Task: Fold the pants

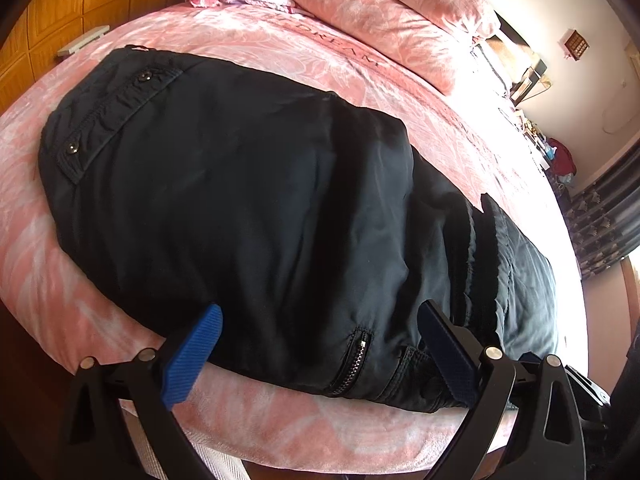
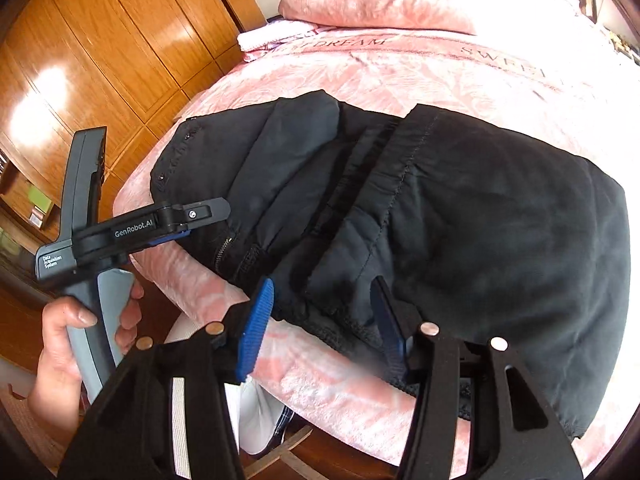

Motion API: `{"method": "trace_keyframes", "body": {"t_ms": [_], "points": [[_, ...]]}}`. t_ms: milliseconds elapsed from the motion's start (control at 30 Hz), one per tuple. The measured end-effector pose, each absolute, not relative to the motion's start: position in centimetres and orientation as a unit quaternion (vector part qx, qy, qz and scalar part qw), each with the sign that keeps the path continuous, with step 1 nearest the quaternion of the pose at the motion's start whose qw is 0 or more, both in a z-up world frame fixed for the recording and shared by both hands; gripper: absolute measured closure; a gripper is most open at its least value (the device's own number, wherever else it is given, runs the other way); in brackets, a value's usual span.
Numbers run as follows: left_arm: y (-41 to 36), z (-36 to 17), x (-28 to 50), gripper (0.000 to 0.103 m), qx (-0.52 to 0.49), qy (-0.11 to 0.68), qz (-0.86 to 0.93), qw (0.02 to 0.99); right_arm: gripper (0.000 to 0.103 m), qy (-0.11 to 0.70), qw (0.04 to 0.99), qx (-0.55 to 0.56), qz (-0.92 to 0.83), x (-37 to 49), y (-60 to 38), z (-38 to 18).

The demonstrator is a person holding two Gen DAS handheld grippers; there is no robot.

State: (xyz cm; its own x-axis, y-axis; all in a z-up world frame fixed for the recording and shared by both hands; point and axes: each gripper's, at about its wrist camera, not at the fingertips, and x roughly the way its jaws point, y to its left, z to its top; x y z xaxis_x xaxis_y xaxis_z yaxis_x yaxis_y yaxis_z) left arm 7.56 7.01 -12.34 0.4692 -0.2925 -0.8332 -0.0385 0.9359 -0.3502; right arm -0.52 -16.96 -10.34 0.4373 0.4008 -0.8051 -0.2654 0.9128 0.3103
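Black pants lie folded on the pink bed; the waistband with snaps is at the far left, a zipper pocket at the near edge. My left gripper is open, its blue pads either side of the pants' near edge, holding nothing. It also shows in the right wrist view, held by a hand at the left. My right gripper is open over the pants' near folded edge, its pads close to the cloth but not closed on it.
The pink bedspread covers the bed, with pillows and a folded white towel at the head. A wooden wardrobe stands to the left. The bed's near edge drops to the floor.
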Motion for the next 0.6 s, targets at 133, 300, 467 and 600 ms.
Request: {"method": "trace_keyframes", "body": {"t_ms": [133,300,467,600], "points": [[7.2,-12.3,7.5,0.004,-0.170,0.508,-0.078,0.841,0.054,0.491,0.853,0.028,0.177,-0.5,-15.4,-10.4],[7.3,-12.6,7.4,0.004,-0.170,0.512,-0.076,0.839,0.071,0.515,0.840,0.027,0.166,0.8,-15.2,-12.6],[7.3,-13.1,7.8,0.004,-0.165,0.516,-0.076,0.837,0.097,0.514,0.835,0.076,0.181,1.4,-16.6,-12.2],[7.0,-13.8,8.3,0.004,-0.159,0.519,-0.077,0.837,0.098,0.478,0.851,0.072,0.203,0.5,-16.2,-8.9]]}}
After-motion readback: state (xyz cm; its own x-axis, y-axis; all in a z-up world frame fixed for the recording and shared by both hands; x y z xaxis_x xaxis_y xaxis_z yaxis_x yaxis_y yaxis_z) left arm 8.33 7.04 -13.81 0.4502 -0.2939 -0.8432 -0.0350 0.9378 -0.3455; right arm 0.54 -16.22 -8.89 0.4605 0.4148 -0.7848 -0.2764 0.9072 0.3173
